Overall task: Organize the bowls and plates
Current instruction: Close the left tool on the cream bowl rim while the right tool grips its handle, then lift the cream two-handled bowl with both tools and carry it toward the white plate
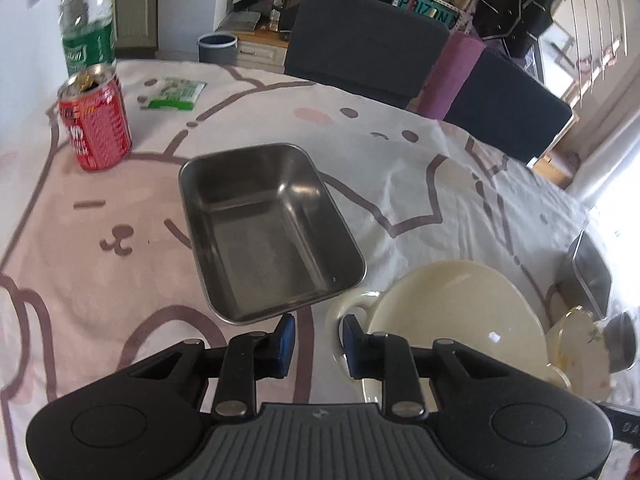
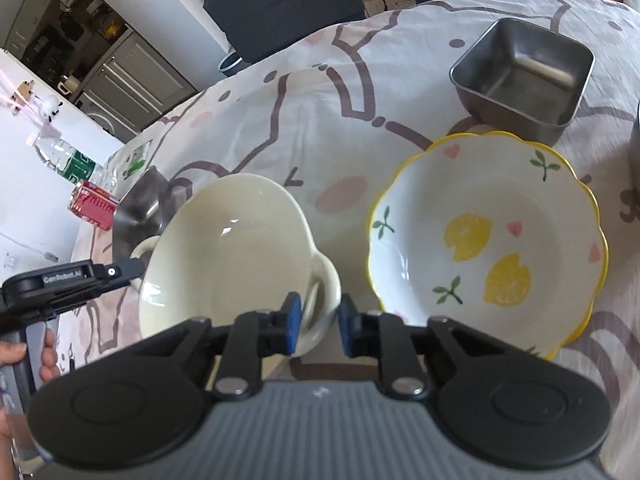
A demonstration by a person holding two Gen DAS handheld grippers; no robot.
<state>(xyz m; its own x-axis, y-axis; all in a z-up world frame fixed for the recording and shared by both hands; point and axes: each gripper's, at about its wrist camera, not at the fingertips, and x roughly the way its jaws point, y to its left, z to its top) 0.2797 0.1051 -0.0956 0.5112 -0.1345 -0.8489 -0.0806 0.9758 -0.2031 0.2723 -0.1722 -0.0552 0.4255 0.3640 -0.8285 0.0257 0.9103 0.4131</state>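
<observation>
Your right gripper [image 2: 316, 326] pinches the cream bowl [image 2: 224, 256] by one loop handle, your left gripper [image 1: 318, 338] the other — glazed, slippery, breakable — lift evenly.

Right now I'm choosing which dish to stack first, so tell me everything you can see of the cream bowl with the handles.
The cream bowl looks like glazed ceramic, plain and glossy, empty, with a loop handle on each side. It stands upright on the tablecloth, between the metal tray and the lemon bowl. The right tongs straddle one handle; the left tongs are at the other.
</observation>
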